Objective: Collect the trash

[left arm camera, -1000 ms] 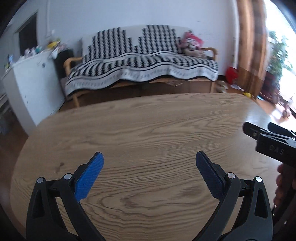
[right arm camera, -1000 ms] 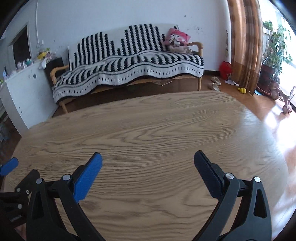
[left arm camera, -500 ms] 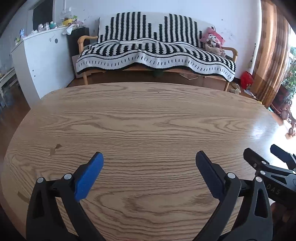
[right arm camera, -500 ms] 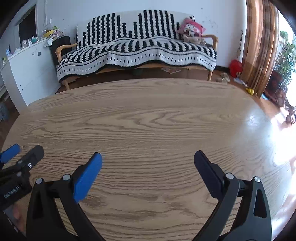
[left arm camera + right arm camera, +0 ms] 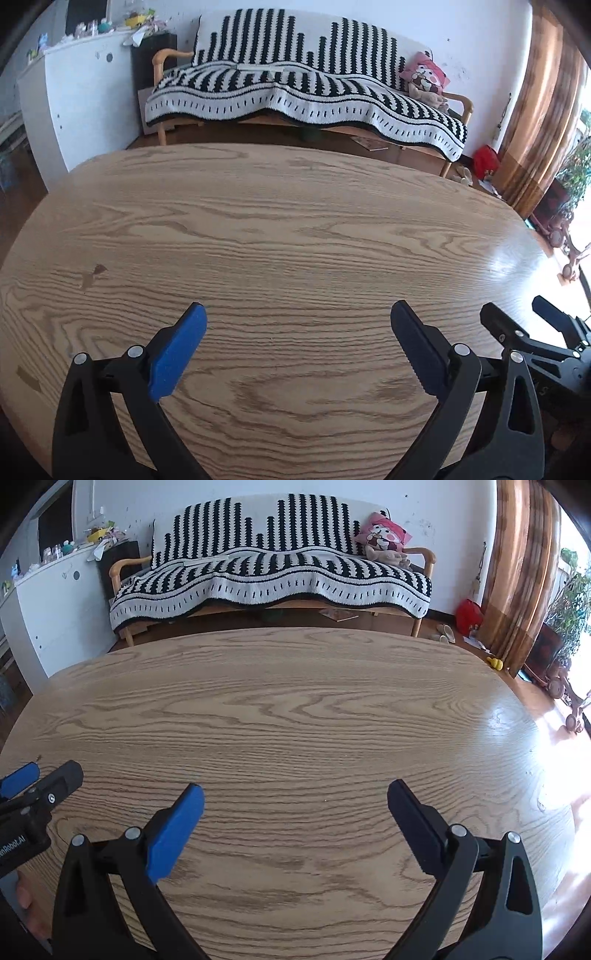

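No trash shows in either view. My left gripper (image 5: 297, 325) hangs open over the near part of a bare oval wooden table (image 5: 280, 229), nothing between its blue pads. My right gripper (image 5: 295, 805) is likewise open and empty over the same table (image 5: 295, 701). Each gripper appears in the other's view: the right one (image 5: 532, 325) at the left view's right edge, the left one (image 5: 40, 779) at the right view's left edge, both side by side.
Beyond the table stands a wooden bench with a black-and-white striped blanket (image 5: 273, 572) and a pink plush toy (image 5: 384, 535). A white cabinet (image 5: 81, 96) stands at the left, brown curtains (image 5: 521, 572) and plants at the right. A person's fingers (image 5: 26, 897) hold the left gripper.
Both views have tilted and shifted, so the far table edge sits lower and more of the tabletop shows. Both grippers stayed open and empty.
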